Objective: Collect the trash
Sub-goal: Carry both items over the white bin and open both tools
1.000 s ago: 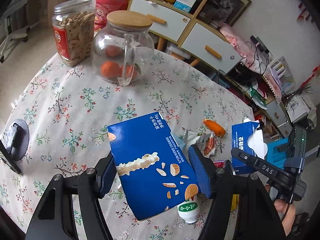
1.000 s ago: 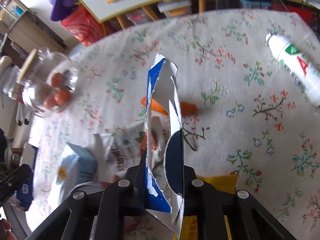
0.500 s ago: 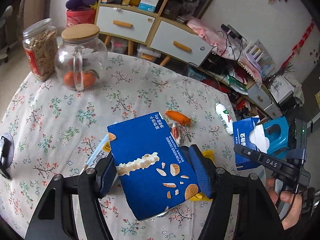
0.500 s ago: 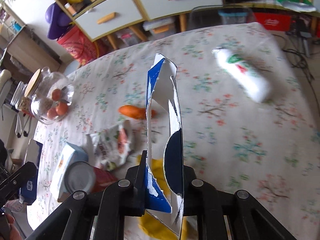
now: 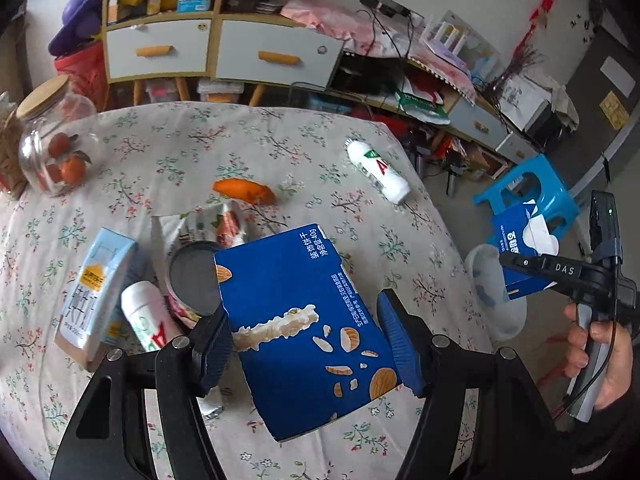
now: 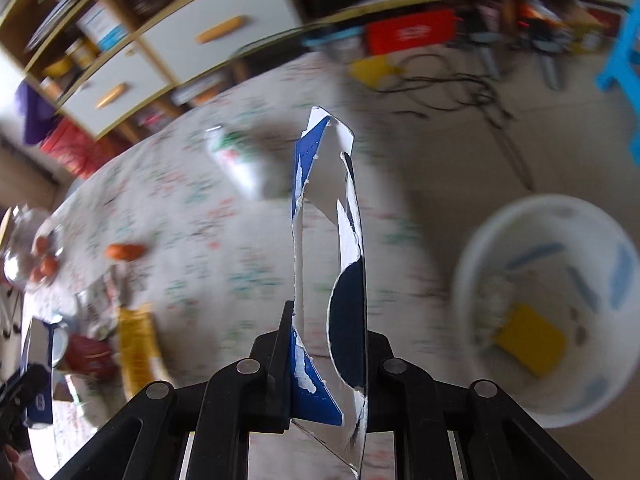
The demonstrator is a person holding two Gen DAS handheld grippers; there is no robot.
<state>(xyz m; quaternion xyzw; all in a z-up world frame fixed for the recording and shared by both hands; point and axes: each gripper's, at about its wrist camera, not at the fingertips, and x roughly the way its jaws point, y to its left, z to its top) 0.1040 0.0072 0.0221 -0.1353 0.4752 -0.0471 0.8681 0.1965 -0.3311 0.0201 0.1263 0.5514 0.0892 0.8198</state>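
Both claws carrying cartons: the left gripper (image 5: 306, 334) is clamping the blue biscuit box (image 5: 304, 320), the right gripper (image 6: 328, 344) is pinching the flattened blue carton (image 6: 328, 272), which is risking missing the white bin (image 6: 552, 300) off to its right.

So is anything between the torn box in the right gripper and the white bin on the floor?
Nothing visible. The right gripper holds the flattened torn box above the table edge; the white bin sits open on the floor to its right, with only bare floor between. The view is blurred, so small things could be missed.
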